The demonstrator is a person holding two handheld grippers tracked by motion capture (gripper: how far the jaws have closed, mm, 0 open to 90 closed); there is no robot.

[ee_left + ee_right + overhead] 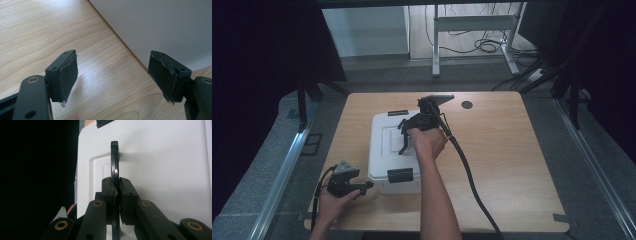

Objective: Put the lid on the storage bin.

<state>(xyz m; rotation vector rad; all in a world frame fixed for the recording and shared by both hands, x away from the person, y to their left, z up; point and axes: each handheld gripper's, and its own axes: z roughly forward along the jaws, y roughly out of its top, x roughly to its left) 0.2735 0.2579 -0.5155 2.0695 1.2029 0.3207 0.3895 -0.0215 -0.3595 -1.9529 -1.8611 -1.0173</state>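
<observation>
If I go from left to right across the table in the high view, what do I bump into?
Left gripper → white box → right gripper clamped on the box's black handle → trailing black cable.

No readable text, labels, brands or numbers — none on any surface in view.

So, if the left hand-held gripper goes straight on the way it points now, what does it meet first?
Probably the white box: its side wall rises just ahead of the open left hand-held gripper, beyond a strip of bare table. Depth is unclear, so it may graze the table first.
</observation>
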